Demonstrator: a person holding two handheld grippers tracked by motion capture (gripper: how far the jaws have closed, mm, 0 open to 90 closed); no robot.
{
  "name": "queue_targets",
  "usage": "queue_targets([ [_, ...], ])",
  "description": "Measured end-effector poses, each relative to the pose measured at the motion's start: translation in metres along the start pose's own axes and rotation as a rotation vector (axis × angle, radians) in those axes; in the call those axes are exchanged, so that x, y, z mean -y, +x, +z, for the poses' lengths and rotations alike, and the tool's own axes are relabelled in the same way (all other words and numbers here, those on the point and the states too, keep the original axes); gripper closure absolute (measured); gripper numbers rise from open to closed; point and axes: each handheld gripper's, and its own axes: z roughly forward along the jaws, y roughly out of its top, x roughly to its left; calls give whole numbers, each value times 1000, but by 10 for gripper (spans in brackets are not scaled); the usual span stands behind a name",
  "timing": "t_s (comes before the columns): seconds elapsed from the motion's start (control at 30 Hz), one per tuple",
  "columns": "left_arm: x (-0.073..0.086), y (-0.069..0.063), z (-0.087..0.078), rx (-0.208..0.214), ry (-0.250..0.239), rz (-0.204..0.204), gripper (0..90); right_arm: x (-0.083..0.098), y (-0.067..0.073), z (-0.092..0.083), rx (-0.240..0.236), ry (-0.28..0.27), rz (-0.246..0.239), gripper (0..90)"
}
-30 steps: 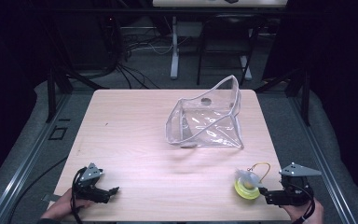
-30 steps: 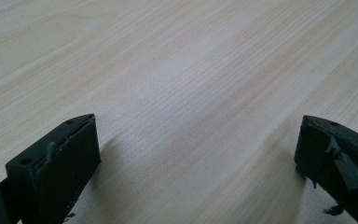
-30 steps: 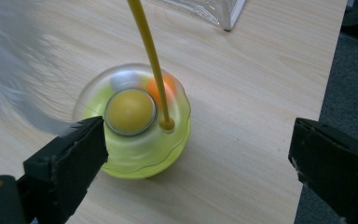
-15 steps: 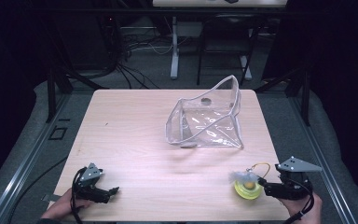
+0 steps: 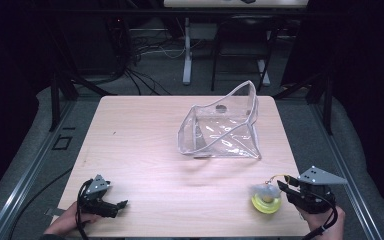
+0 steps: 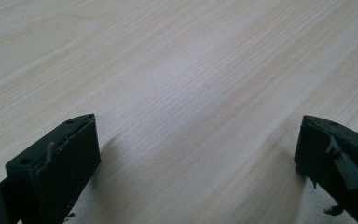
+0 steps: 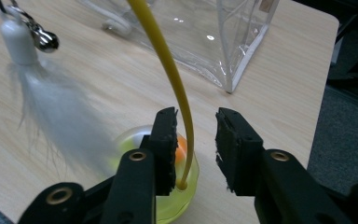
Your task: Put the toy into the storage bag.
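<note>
A small yellow-green round charm [image 5: 266, 203] lies near the table's front right corner, with a white tassel [image 5: 260, 190] and a thin yellow strap attached. In the right gripper view the strap [image 7: 168, 60] rises between the jaws of my right gripper [image 7: 196, 119], close to the left pad, with a gap to the right pad. These jaws have just been closing and do not pinch the strap. The tassel [image 7: 56, 112] hangs blurred to the left under a metal clasp [image 7: 44, 39]. My left gripper [image 5: 122, 204] rests at the front left, its jaws wide apart over bare wood [image 6: 198, 135].
A clear plastic pouch [image 5: 220, 127] stands open on the back right part of the wooden table [image 5: 145, 150]; its corner [image 7: 228, 70] is just beyond the charm. Dark floor, cables and stands surround the table.
The right gripper's jaws have narrowed around the yellow strap, and the hand has lifted slightly. The white tassel has swung and looks blurred. The left gripper has not moved.
</note>
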Motion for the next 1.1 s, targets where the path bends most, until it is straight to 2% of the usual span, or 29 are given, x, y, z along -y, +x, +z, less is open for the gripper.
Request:
queue_targets([
  [0.2,0,0,0,0,0,-1,0,0,-1,-6,-13,-22,8,805],
  [0.4,0,0,0,0,-1,-4,0,0,0,-5,-20,-29,9,871],
  [0.6,0,0,0,0,-1,-4,0,-1,0,-6,-15,-14,12,878],
  [1.1,0,0,0,0,0,0,0,-9,1,-2,-8,-24,2,880],
])
